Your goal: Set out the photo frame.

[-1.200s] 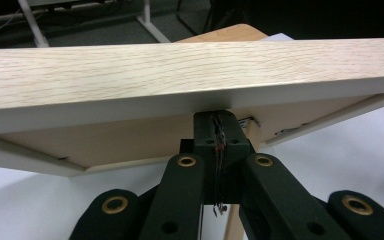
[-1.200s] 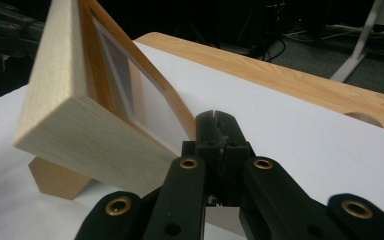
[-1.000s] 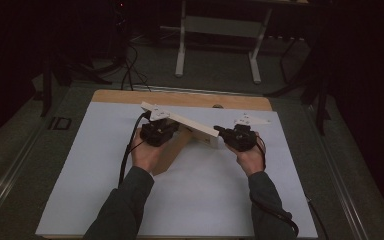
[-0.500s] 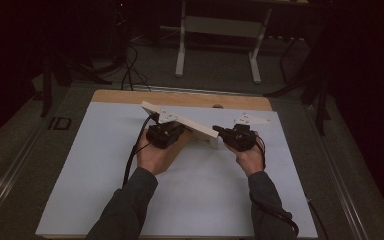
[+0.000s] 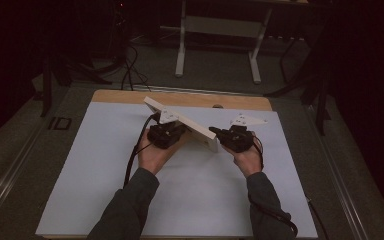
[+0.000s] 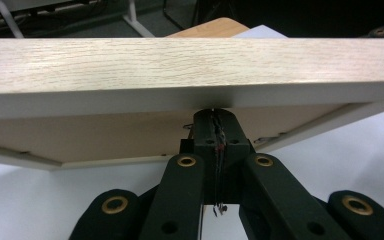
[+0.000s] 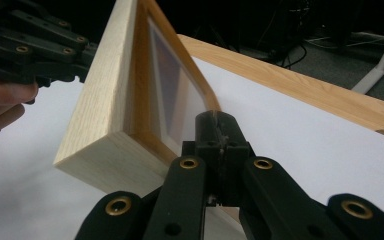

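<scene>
Left hand-held gripper (image 5: 172, 131), jaws pressed together beneath the lower edge of the wooden picture frame (image 5: 180, 120), apparently pinching a thin part of its underside, though the exact grip cannot be told. Right hand-held gripper (image 5: 219, 134), jaws likewise closed at the near corner of the frame, against its inner lip beside the glass. Frame held tilted and clear of the surface (image 5: 105, 165), spanning the gap between both tools, one long edge raised toward the far side. Beneath the frame, a white sheet covering most of the surface; beyond the frame, a bare wooden strip (image 5: 130, 96) along the far edge. Judged stage: lift achieved, frame mid-handling; setting down or standing upright yet to be done. Count: one frame, two tools, two hands, one white sheet.
</scene>
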A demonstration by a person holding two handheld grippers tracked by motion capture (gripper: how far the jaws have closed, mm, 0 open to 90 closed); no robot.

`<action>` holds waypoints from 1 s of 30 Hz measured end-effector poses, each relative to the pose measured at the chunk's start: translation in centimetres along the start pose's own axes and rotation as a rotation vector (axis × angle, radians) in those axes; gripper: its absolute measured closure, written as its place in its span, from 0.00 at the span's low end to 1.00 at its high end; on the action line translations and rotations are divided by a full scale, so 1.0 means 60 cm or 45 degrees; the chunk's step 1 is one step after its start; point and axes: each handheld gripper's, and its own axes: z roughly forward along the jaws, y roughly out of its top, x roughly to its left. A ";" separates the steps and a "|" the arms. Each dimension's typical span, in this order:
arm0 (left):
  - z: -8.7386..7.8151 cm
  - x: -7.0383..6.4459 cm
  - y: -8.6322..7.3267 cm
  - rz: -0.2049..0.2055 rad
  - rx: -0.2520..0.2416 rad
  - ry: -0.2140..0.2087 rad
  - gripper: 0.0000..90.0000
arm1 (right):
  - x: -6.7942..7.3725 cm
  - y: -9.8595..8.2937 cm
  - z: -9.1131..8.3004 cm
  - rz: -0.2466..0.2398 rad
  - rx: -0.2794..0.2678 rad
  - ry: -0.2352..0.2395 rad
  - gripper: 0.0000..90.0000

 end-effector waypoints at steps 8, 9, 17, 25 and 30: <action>-0.002 -0.003 0.000 0.014 0.003 0.001 1.00 | 0.007 -0.002 -0.001 -0.012 -0.003 0.026 1.00; -0.002 -0.003 0.000 0.015 0.002 -0.002 1.00 | 0.008 -0.002 -0.001 -0.015 -0.003 0.027 1.00; -0.002 0.000 0.001 0.011 0.003 -0.006 1.00 | 0.022 -0.002 0.000 -0.049 -0.001 0.064 1.00; -0.001 0.004 0.002 0.017 0.003 -0.019 1.00 | 0.031 -0.003 -0.001 -0.066 0.000 0.083 1.00; 0.001 0.007 0.004 0.007 0.002 -0.025 1.00 | 0.035 -0.002 -0.004 -0.081 0.001 0.093 1.00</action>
